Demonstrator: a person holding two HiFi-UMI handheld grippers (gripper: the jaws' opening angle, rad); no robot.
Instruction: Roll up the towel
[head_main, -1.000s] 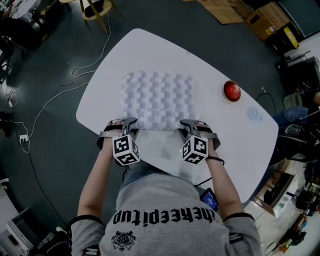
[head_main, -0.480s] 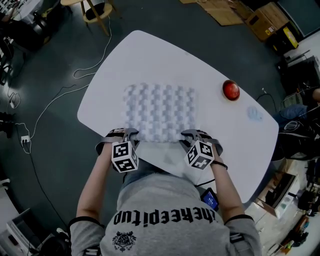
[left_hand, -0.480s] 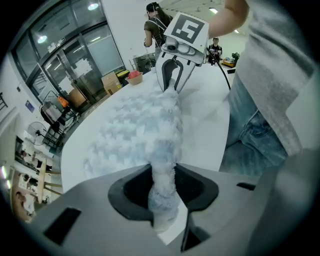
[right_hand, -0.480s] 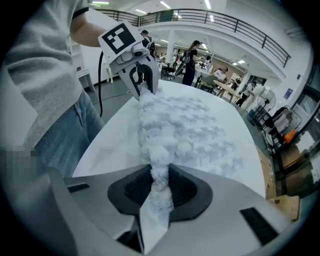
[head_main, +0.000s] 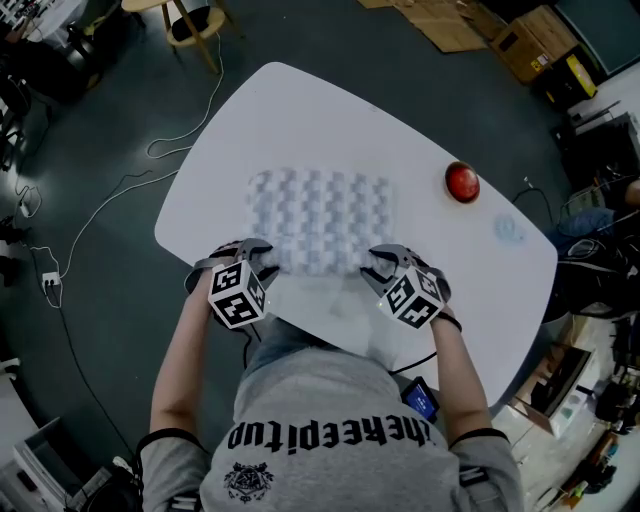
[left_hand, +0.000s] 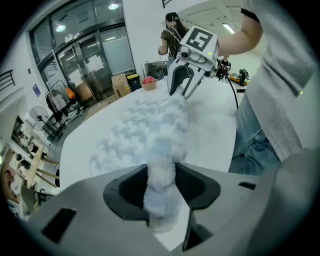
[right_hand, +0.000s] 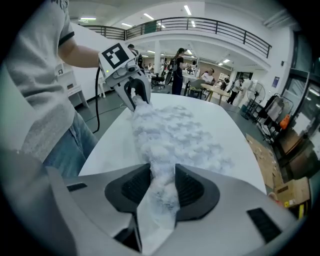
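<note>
The towel (head_main: 320, 215) lay on the bench (head_main: 300, 110), stretching away from me. Its bunched near edge ran crosswise from my left gripper (head_main: 262, 258) to my right gripper (head_main: 378, 266). Both were opening, with that edge between their pads.

Towel (head_main: 320, 215) on table (head_main: 300, 110), left hand-held gripper (head_main: 262, 262) and right hand-held gripper (head_main: 378, 268) at near edge, jaws opening round it

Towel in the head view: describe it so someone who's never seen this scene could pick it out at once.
A white rounded table fills the middle of the head view. The towel lies spread at its centre. It is the pale, bumpy, checker-textured cloth, unlike the small round red object to its right.
</note>
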